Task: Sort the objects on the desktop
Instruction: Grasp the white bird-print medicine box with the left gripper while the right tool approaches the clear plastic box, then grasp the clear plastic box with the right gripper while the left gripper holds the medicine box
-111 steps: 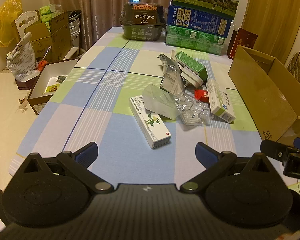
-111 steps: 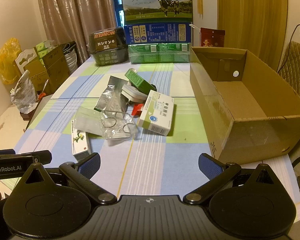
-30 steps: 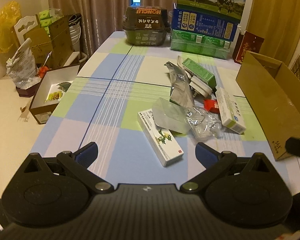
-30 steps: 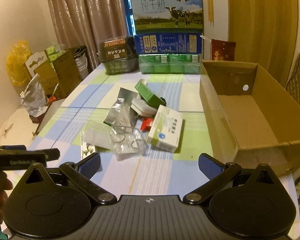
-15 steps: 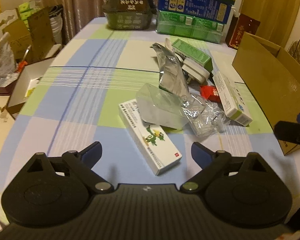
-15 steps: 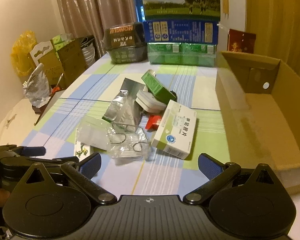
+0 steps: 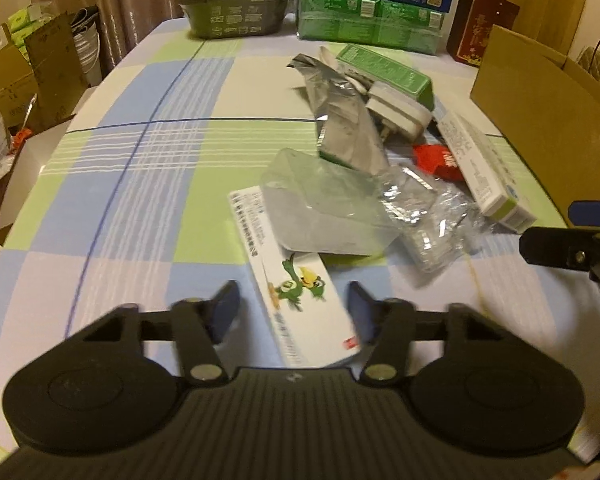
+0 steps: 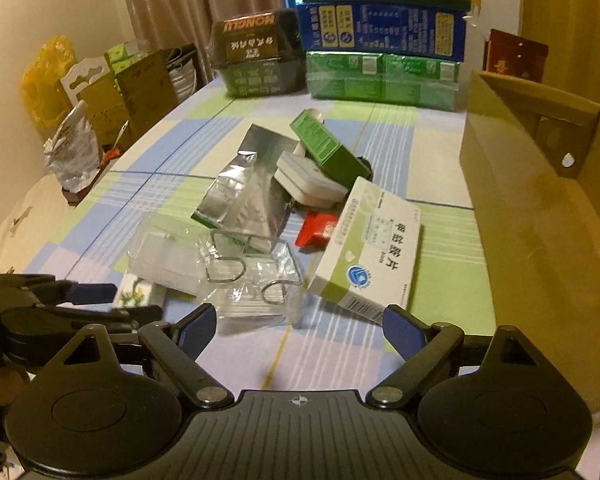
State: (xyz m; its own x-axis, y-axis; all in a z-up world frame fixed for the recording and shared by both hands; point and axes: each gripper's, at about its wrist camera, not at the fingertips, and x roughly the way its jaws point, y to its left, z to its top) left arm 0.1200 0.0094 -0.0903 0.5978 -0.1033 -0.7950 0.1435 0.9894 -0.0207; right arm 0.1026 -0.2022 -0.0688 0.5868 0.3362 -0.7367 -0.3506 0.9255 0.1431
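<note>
Near the front edge of the checked desk [image 7: 148, 168], the left tool [image 7: 294, 312] tilts steeply down over the white frog-printed box [image 7: 300, 284]. Its jaws have just been closing and now straddle the box's near end: the right pad looks to be at the box's edge, while a gap shows beside the left pad, so the box is bracketed but not yet clenched. The box's far end lies tucked under a clear plastic tray [image 7: 324, 208] in the pile at the desk's middle.

Just beside it, the right tool [image 8: 300, 330] also slants down, jaws spread wide though they have just been closing a little, with nothing between the pads. Ahead of it lie a crinkled clear packet [image 8: 252, 276] and a white-and-green medicine box [image 8: 372, 252]. An open cardboard carton [image 8: 540, 184] stands along the desk's right edge.
</note>
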